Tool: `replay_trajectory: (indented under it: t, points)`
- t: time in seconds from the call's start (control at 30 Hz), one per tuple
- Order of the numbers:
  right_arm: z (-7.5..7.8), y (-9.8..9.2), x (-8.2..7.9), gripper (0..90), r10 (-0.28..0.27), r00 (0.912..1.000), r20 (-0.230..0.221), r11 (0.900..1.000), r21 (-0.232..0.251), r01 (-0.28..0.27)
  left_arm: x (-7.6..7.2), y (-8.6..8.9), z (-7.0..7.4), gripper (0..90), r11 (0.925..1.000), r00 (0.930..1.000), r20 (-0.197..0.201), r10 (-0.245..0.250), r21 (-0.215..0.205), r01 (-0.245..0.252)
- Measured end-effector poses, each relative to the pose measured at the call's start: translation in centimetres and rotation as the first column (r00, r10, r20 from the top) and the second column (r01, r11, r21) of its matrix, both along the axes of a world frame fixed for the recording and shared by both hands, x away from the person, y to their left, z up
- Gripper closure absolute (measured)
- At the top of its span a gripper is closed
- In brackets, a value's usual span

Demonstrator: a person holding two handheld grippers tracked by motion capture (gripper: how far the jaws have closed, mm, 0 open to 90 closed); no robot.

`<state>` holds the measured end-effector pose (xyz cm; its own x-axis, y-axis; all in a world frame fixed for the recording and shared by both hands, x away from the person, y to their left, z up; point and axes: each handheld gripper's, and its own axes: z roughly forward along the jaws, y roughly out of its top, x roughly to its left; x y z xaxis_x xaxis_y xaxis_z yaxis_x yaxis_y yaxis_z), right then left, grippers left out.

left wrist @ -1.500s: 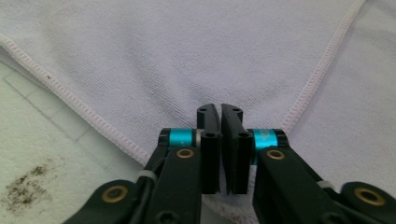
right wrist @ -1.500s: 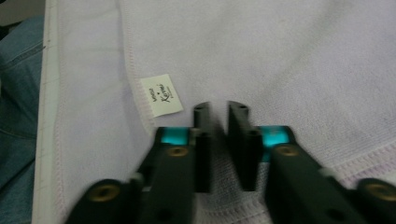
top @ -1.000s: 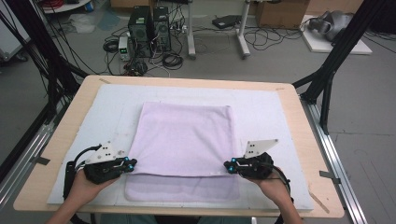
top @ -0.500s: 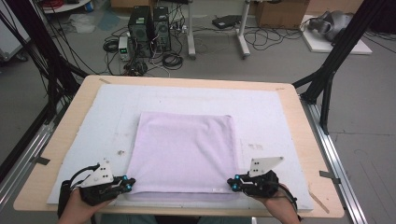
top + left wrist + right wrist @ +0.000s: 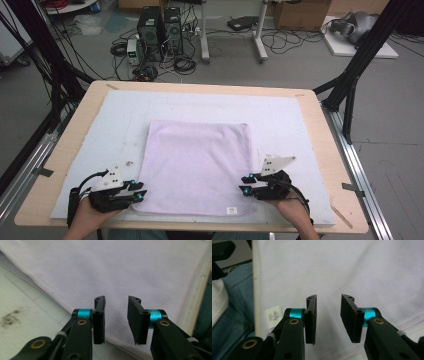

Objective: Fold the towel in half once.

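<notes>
Cloth: a pale lilac towel (image 5: 197, 167), folded to a near-square, with a soft, finely ribbed weave; it lies flat between the two grippers, its near corners just ahead of each pair of jaws.
Hem: a narrow stitched edge (image 5: 37, 282) runs aslant to the left of the left jaws.
Label: a small white tag (image 5: 273, 315) sits at the towel's near edge, left of the right jaws (print too small to read).
Left gripper (image 5: 140, 189): black, flat-padded jaws with teal collars; they have just been opening and stand apart, with nothing pinched, the weave showing through the gap.
Right gripper (image 5: 244, 184): same build, jaws likewise just opened and parted over the cloth, gripping nothing.
Mat: a white, felt-like sheet (image 5: 100, 135) under the towel, with a dark smudge left of the left jaws.
Table: a light wooden top (image 5: 320, 125) with rounded corners.
</notes>
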<state>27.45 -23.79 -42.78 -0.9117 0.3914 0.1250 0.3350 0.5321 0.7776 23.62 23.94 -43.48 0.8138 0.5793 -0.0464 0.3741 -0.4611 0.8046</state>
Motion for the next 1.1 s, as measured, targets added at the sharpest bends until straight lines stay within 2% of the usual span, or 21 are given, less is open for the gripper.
replay_trajectory:
  t: [0.1,0.17,0.27,0.37,0.4,0.47,0.53,0.57,0.63,0.67,0.7,0.73,0.8,0.87,0.9,0.93,0.97,1.0,1.03,1.07,1.1]
  points:
    - [0.1,0.5,1.2,63.9,-0.005,1.0,0.003,1.0,-0.001,0.005,1.3,0.1,0.3,63.9,0.9995,0.9996,0.002,0.027,-0.017,-0.027]
    - [0.3,0.9,2.0,62.3,-0.007,1.0,-0.001,1.0,-0.019,0.007,2.2,0.2,0.5,62.1,0.9977,0.9984,-0.002,0.056,-0.037,-0.056]
    - [0.5,1.0,3.2,62.3,-0.029,0.9994,0.019,0.999,-0.03,0.029,3.9,0.3,0.8,61.8,0.9929,0.9943,-0.011,0.106,-0.053,-0.106]
    - [0.9,0.8,4.7,61.8,-0.053,0.9984,0.018,0.998,-0.046,0.054,6.2,0.3,1.2,61.9,0.9858,0.9871,-0.012,0.16,-0.051,-0.16]
    - [1.1,0.8,5.5,61.4,-0.063,0.9978,0.021,0.996,-0.054,0.064,7.2,0.1,1.5,62.0,0.9846,0.9849,-0.001,0.173,-0.025,-0.173]
    - [1.6,0.5,7.0,60.8,-0.088,0.9958,0.024,0.994,-0.063,0.09,9.1,-0.5,2.2,62.4,0.9812,0.9811,0.013,0.193,-0.012,-0.193]
    - [2.1,0.2,9.0,59.1,-0.125,0.9917,0.032,0.989,-0.08,0.127,10.9,-0.9,2.7,62.4,0.9779,0.9779,0.017,0.209,-0.021,-0.208]
    - [2.2,0.2,9.7,58.5,-0.134,0.9902,0.038,0.987,-0.087,0.137,12.3,-1.2,3.0,61.9,0.9737,0.9737,0.017,0.227,-0.024,-0.227]
    - [2.5,0.1,11.8,56.1,-0.172,0.9838,0.05,0.979,-0.105,0.176,14.2,-1.5,3.3,60.1,0.963,0.9628,0.026,0.269,0.008,-0.269]
    - [2.7,0.0,12.5,54.5,-0.187,0.9809,0.051,0.975,-0.109,0.192,15.4,-1.6,3.4,57.7,0.953,0.9527,0.031,0.302,0.012,-0.303]
    - [2.9,-0.2,13.6,52.5,-0.223,0.9734,0.051,0.968,-0.108,0.228,16.1,-1.6,3.4,56.0,0.9467,0.9465,0.029,0.322,0.009,-0.322]
    - [3.0,-0.3,14.2,50.4,-0.239,0.9697,0.051,0.964,-0.104,0.243,17.0,-1.6,3.3,54.1,0.938,0.938,0.017,0.346,0.014,-0.346]
    - [3.1,-0.7,15.6,48.0,-0.289,0.9562,0.048,0.952,-0.09,0.292,18.4,-1.6,2.9,50.1,0.9262,0.9262,-0.01,0.377,0.011,-0.377]
    - [2.9,-0.8,16.8,44.4,-0.327,0.9447,0.024,0.94,-0.095,0.328,19.6,-1.5,2.3,46.6,0.9131,0.9114,-0.057,0.408,0.017,-0.407]
    - [2.6,-0.8,17.2,44.6,-0.348,0.9374,0.02,0.932,-0.099,0.348,20.0,-1.5,2.1,46.9,0.9105,0.9078,-0.075,0.413,0.006,-0.413]
    - [2.1,-1.0,17.6,44.6,-0.364,0.9315,0.004,0.928,-0.085,0.363,20.3,-1.5,1.8,51.4,0.9127,0.9085,-0.099,0.406,-0.006,-0.409]
    - [1.5,-1.1,18.0,47.3,-0.382,0.923,-0.045,0.923,-0.066,0.379,20.5,-1.5,1.7,62.4,0.9155,0.9099,-0.114,0.399,-0.009,-0.402]
    - [1.1,-1.1,18.2,55.7,-0.378,0.9234,-0.067,0.925,-0.065,0.374,20.6,-1.6,1.6,73.9,0.9169,0.9118,-0.116,0.394,-0.021,-0.399]
    - [0.8,-1.1,18.3,73.9,-0.343,0.9332,-0.107,0.939,-0.064,0.338,20.5,-1.5,1.6,83.7,0.9172,0.9123,-0.122,0.391,-0.032,-0.397]
    - [0.9,-1.0,18.2,82.4,-0.327,0.9389,-0.109,0.945,-0.062,0.321,20.4,-1.4,1.7,85.2,0.9187,0.9149,-0.114,0.387,-0.036,-0.393]
    - [1.2,-0.8,18.0,83.3,-0.311,0.9469,-0.08,0.949,-0.066,0.307,20.1,-1.4,2.0,85.8,0.9192,0.9181,-0.092,0.385,-0.048,-0.391]
